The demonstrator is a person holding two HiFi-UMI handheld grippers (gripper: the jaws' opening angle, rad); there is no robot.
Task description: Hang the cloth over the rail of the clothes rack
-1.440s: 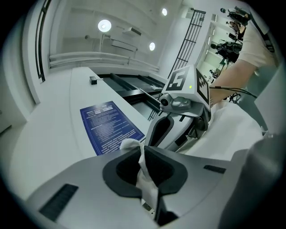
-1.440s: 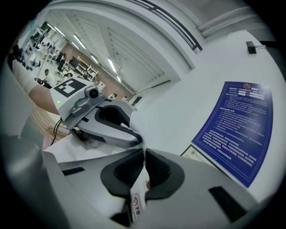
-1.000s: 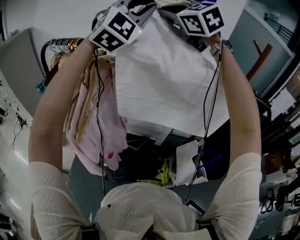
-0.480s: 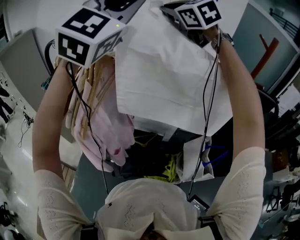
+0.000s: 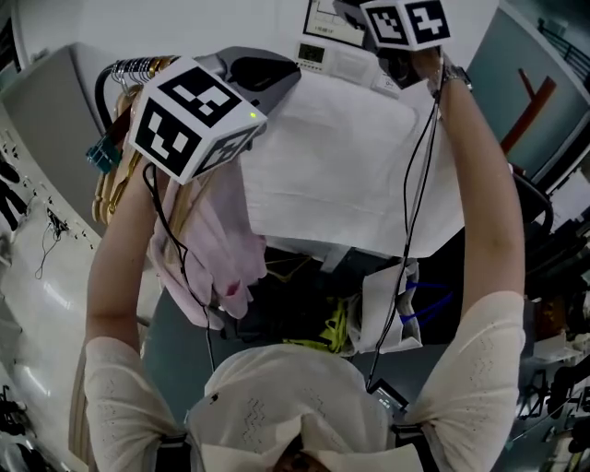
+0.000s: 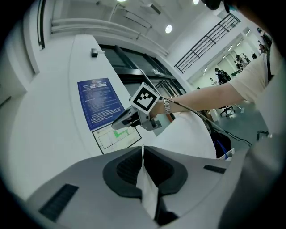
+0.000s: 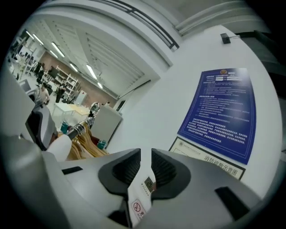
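Observation:
A white cloth [image 5: 350, 175] is stretched between my two raised grippers, and its lower edge hangs free. My left gripper [image 5: 284, 79] is shut on the cloth's left top edge, and a fold of the fabric [image 6: 145, 179] is pinched between its jaws. My right gripper [image 5: 369, 14] is shut on the right top edge, where a care label [image 7: 139, 197] sticks out from its jaws. The rack's rail [image 5: 129, 69], crowded with hangers, runs at the upper left, just left of my left gripper. In the left gripper view my right gripper [image 6: 134, 117] shows ahead against the wall.
Pink garments [image 5: 212, 249] hang on wooden hangers [image 7: 85, 145] from the rail. A white wall with a blue poster [image 7: 223, 112] and a floor plan [image 6: 114, 136] stands close behind. A white bag [image 5: 383, 313] and yellow clutter [image 5: 336, 332] lie below the cloth.
My left gripper has dropped and rolled, taking the cloth's left corner down beside the hangers. The right gripper has stayed high, nearly in place.

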